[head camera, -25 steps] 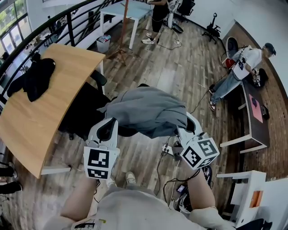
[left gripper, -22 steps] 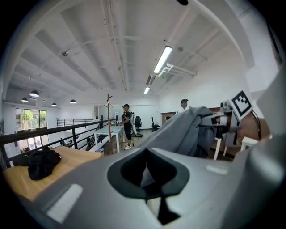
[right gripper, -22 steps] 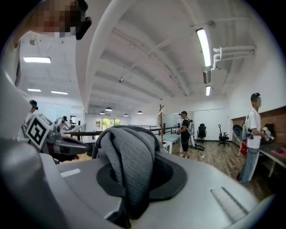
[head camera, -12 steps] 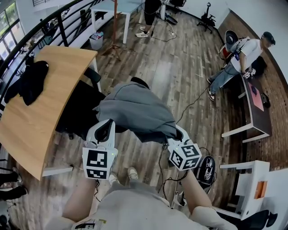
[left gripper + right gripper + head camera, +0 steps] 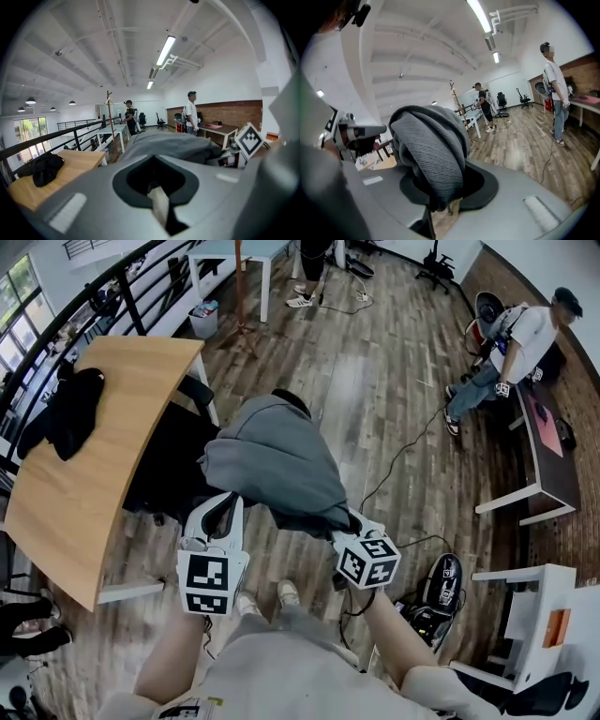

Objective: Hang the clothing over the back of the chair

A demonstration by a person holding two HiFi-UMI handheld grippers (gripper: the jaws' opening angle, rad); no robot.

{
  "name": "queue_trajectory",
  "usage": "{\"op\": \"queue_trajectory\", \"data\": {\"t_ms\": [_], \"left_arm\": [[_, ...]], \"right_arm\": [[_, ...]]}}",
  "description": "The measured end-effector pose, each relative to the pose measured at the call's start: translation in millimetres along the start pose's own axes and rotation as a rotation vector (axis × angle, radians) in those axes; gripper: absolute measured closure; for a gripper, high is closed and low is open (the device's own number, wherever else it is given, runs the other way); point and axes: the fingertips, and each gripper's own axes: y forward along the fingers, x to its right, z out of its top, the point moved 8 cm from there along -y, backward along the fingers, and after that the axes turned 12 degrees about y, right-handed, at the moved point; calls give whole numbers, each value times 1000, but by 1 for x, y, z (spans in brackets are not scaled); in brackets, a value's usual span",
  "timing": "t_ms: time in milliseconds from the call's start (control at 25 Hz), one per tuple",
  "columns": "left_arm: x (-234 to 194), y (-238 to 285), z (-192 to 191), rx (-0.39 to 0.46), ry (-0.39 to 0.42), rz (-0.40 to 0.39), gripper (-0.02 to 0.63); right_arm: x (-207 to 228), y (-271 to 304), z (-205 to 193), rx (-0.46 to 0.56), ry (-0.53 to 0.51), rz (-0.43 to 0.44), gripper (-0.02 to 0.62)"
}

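A grey garment (image 5: 277, 465) lies draped over the back of a black office chair (image 5: 169, 479) beside the desk. Its near hem runs down into my right gripper (image 5: 345, 524). In the right gripper view a thick fold of the garment (image 5: 431, 140) sits between the jaws of that gripper (image 5: 440, 201), which are opening while still pinching it. My left gripper (image 5: 217, 510) hangs just left of the garment, apart from it. In the left gripper view its jaws (image 5: 157, 197) are shut on nothing, and the garment (image 5: 168, 145) lies beyond them.
A curved wooden desk (image 5: 94, 465) stands at the left with a black garment (image 5: 66, 413) on it and a railing (image 5: 84, 310) behind. Cables (image 5: 403, 451) trail over the plank floor. A person (image 5: 511, 343) stands by a brown desk (image 5: 544, 460) at the right.
Both grippers came down and toward me, the right one much more. The garment sank with them and now lies longer over the chair back.
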Motion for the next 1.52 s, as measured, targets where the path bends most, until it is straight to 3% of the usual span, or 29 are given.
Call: {"op": "queue_trajectory", "data": {"t_ms": [120, 240, 520, 600, 720, 960, 1320, 1480, 1520], "left_arm": [[-4, 1, -6, -15, -1, 2, 604], [0, 0, -7, -24, -6, 9, 604], [8, -3, -3, -22, -12, 9, 604], [6, -5, -1, -17, -10, 11, 604], [5, -10, -1, -7, -14, 11, 604], [5, -23, 3, 11, -19, 5, 604], [1, -46, 21, 61, -5, 8, 604], [-7, -63, 33, 105, -3, 23, 604], [-9, -66, 37, 118, -3, 27, 604]], "right_arm": [[-3, 6, 0, -1, 95, 72, 451], [-3, 1, 4, -10, 56, 68, 424], [-15, -16, 12, -35, 12, 93, 285], [-20, -22, 16, -30, 37, 101, 262], [-30, -33, 25, 0, 75, 113, 217], [-49, -57, 48, 81, -22, 77, 155], [-73, -77, 69, 157, 14, 162, 178], [-91, -85, 72, 169, -21, 204, 262], [-96, -88, 73, 174, -38, 224, 313]]}}
